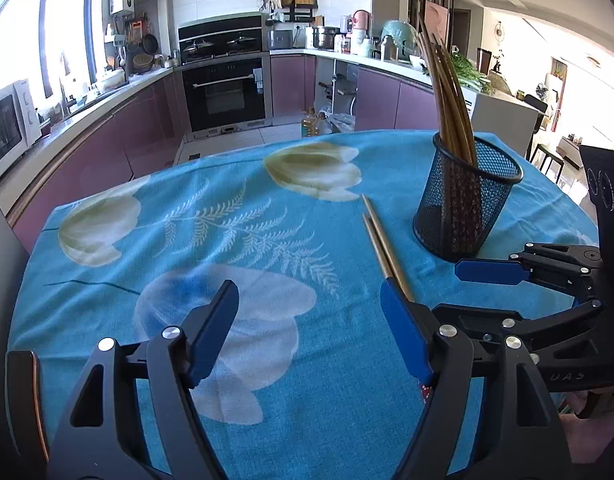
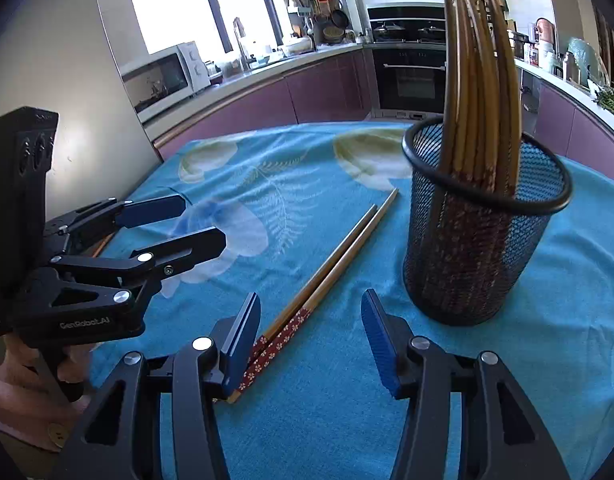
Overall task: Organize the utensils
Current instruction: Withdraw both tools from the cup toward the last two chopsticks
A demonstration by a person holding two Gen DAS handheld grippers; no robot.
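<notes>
Two wooden chopsticks (image 2: 327, 272) with red patterned handles lie side by side on the blue cloth; in the left wrist view the chopsticks (image 1: 381, 244) run under my left gripper's right finger. A black mesh holder (image 2: 479, 248) stands upright to their right with several chopsticks in it, and the left wrist view shows this holder (image 1: 465, 208) too. My right gripper (image 2: 311, 304) is open just above the patterned handle ends, which lie close to its left finger. My left gripper (image 1: 307, 296) is open over bare cloth, with nothing between its fingers.
The table carries a blue flowered cloth (image 1: 247, 232), and its far edge drops to a kitchen floor. Purple cabinets, an oven (image 1: 227, 92) and a microwave (image 2: 163, 76) stand behind. A hand (image 2: 23, 392) holds the left gripper (image 2: 199, 224) beside the right one.
</notes>
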